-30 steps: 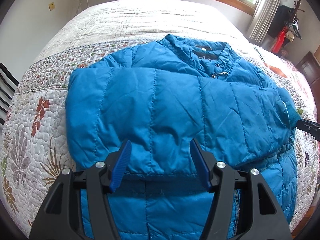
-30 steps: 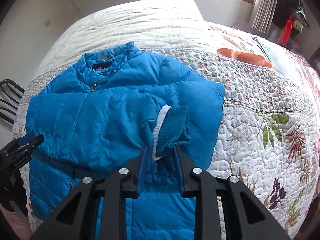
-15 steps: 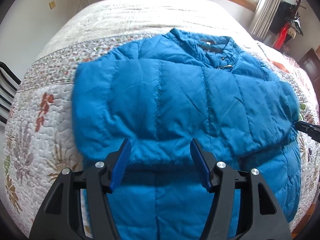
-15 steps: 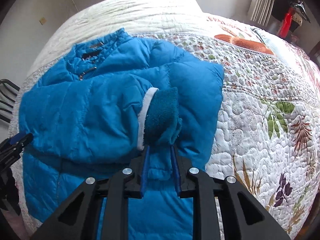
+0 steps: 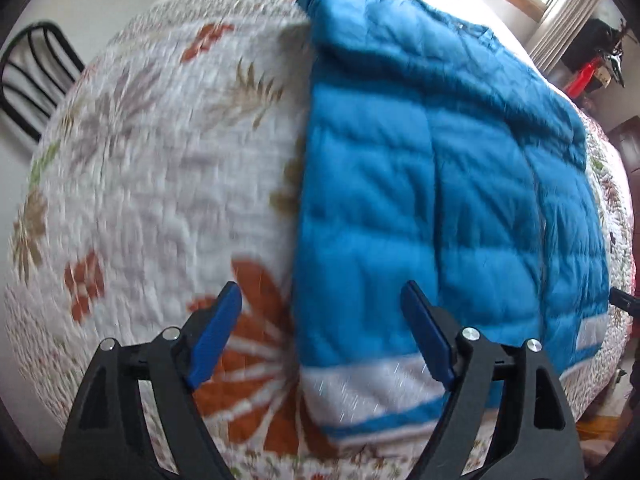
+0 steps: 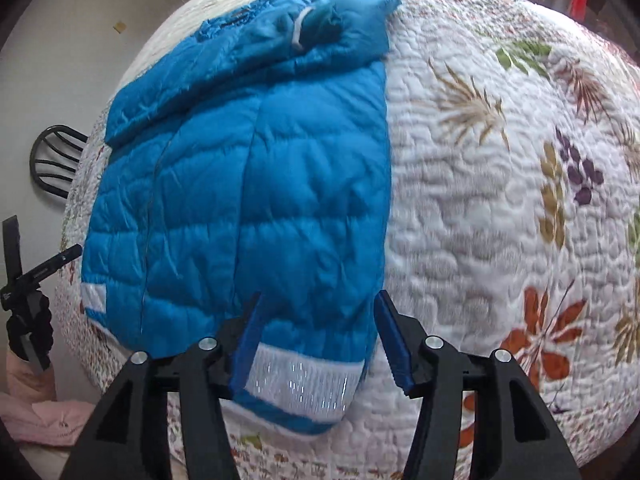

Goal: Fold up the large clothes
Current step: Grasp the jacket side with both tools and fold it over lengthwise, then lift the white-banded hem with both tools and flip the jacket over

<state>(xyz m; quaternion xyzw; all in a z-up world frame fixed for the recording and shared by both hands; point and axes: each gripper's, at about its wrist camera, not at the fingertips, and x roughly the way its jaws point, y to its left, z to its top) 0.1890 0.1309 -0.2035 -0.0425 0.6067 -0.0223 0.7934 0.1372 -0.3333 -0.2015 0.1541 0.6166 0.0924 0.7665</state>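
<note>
A blue quilted jacket [image 5: 440, 184] lies flat on the floral quilt [image 5: 160, 168], sleeves folded across its chest, white-striped hem [image 5: 372, 380] toward me. My left gripper [image 5: 324, 336] is open and empty, straddling the hem's left corner. In the right wrist view the jacket [image 6: 256, 192] lies left of centre, with the folded cuff [image 6: 316, 24] near the collar. My right gripper [image 6: 320, 340] is open and empty over the hem's right corner [image 6: 304, 384]. The left gripper's tip [image 6: 44, 272] shows at the left edge.
The quilt [image 6: 500, 200] covers the whole bed. A black chair [image 5: 32, 80] stands at the bed's left side. A pink garment [image 6: 36, 416] lies low at the left. A window and curtain [image 5: 560, 8] are at the back right.
Both grippers pulled back from the sleeves down to the hem. The right gripper let go of the cuff and opened; the sleeve now rests folded on the chest.
</note>
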